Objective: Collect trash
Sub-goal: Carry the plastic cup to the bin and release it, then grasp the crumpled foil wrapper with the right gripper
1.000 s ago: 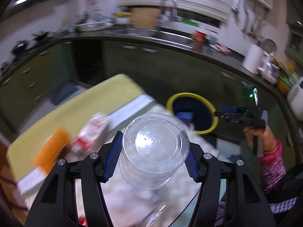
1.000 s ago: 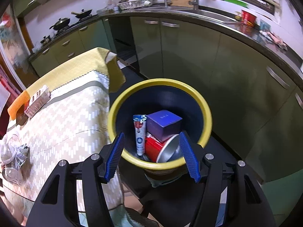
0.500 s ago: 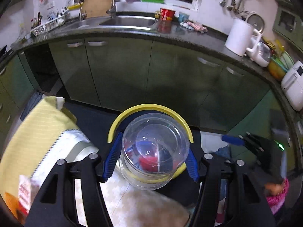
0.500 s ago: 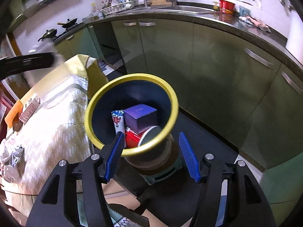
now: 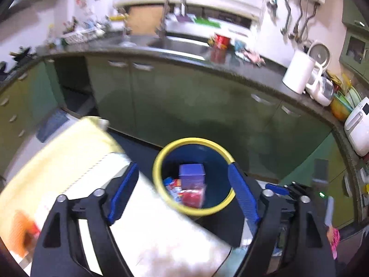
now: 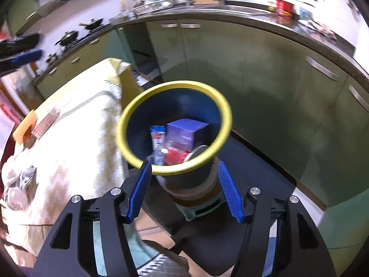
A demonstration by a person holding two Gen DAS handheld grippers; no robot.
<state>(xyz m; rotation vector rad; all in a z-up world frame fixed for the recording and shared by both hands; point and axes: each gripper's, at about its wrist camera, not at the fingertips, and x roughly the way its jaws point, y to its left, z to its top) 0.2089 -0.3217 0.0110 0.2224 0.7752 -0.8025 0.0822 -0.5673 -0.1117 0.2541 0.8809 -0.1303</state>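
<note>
The left tool point(image 5: 183, 190) stands above the trash bin point(image 5: 161, 161) with its blue pads spread wide; its jaws have just been opening and nothing is between them now. The bin is dark blue inside with a yellow rim and stands on the dark floor, just beside the edge of the bench point(image 5: 69, 152), which wears a cloth of yellow and white pattern. Inside the bin I see a purple box point(image 5: 191, 173), a small tube with a blue top point(image 5: 170, 184) and a red can point(image 5: 192, 195); in the right wrist view something clear point(image 6: 159, 153) lies among them near the red can, but the blur does not let me say what it is. The right tool point(image 6: 184, 190) is held lower and nearer to the bin, its pads also apart and empty, with the bin's brown and pale green base point(image 6: 198, 198) showing between them. On the bench, an orange thing point(image 6: 24, 125) lies at the far edge with a flat carton point(image 6: 47, 122) just beside it, and some crumpled wrappers point(image 6: 19, 180) sit closer to me. Behind the bin runs a row of green cabinets point(image 5: 207, 101) under a dark counter, with a sink and tap point(image 5: 173, 11), a red cup point(image 5: 220, 42) and a white kettle point(image 5: 298, 71) on it.
</note>
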